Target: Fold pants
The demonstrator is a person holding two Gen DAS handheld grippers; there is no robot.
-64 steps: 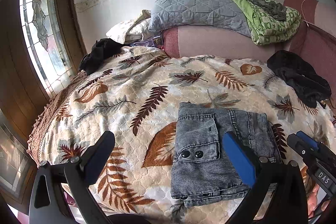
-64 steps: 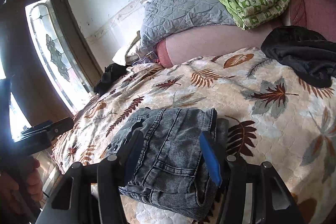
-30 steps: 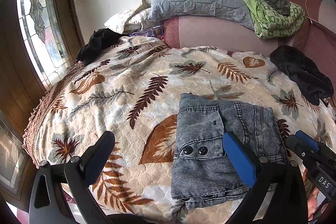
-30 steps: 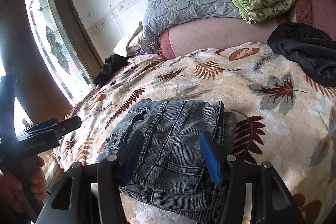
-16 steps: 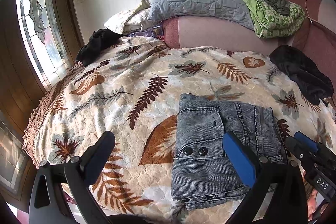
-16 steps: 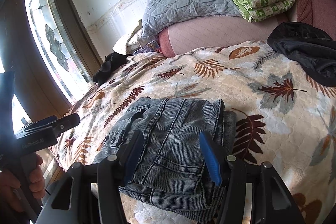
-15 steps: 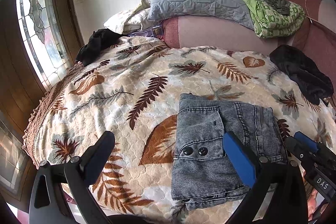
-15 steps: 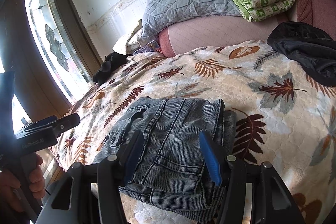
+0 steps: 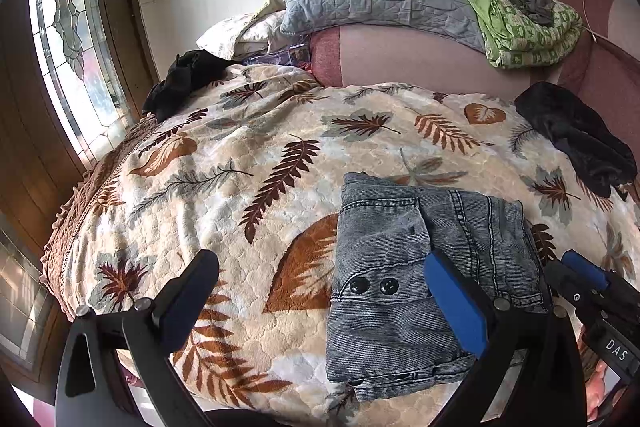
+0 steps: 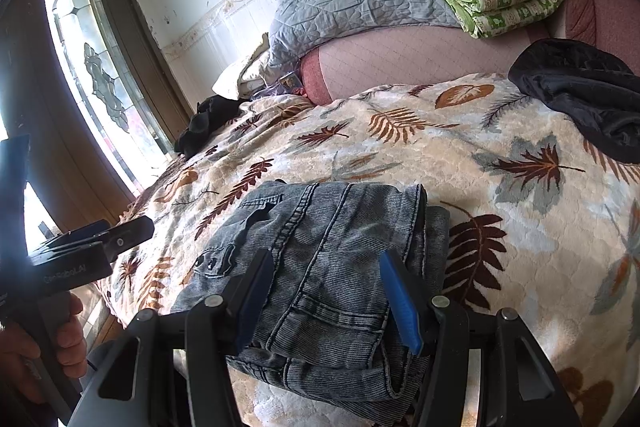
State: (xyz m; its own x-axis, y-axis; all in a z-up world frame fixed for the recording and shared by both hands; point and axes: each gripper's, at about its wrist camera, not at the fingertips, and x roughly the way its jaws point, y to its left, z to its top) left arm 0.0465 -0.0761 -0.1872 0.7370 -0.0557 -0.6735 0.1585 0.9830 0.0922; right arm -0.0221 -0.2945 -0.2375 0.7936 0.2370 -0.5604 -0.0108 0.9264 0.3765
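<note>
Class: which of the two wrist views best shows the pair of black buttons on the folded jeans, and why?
The left wrist view. The two black buttons face the camera side by side on the jeans, unobstructed. In the right wrist view the buttons sit at the jeans' left edge, seen obliquely and small, hard to tell apart.

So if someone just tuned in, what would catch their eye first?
The folded grey denim pants lying near the front edge of the leaf-print bedspread. The open left gripper and open right gripper hover over them, and dark clothes lie at the far right.
</note>
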